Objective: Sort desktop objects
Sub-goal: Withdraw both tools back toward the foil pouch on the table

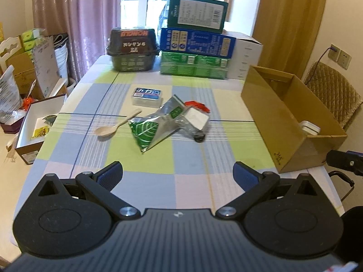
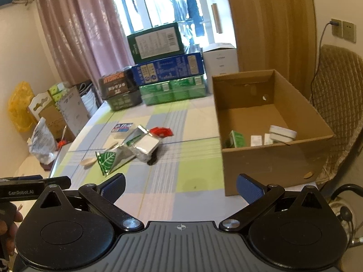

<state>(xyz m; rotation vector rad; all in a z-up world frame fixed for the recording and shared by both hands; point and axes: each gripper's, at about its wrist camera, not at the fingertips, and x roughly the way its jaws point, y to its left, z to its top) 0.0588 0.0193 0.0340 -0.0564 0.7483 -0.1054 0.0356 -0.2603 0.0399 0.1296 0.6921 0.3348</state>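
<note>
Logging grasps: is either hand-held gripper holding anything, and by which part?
Nothing is held: the left hand-held gripper and the right hand-held gripper are both open and empty.

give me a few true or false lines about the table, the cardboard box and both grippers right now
1. Both the left gripper and the right gripper are open and hold nothing. True.
2. The cardboard box is empty. False: a white tub and a small green carton lie inside.
3. The spoon lies on the tablecloth beside the foil bag. True.
4. The foil bag is already in the cardboard box. False: it lies on the tablecloth.
</note>
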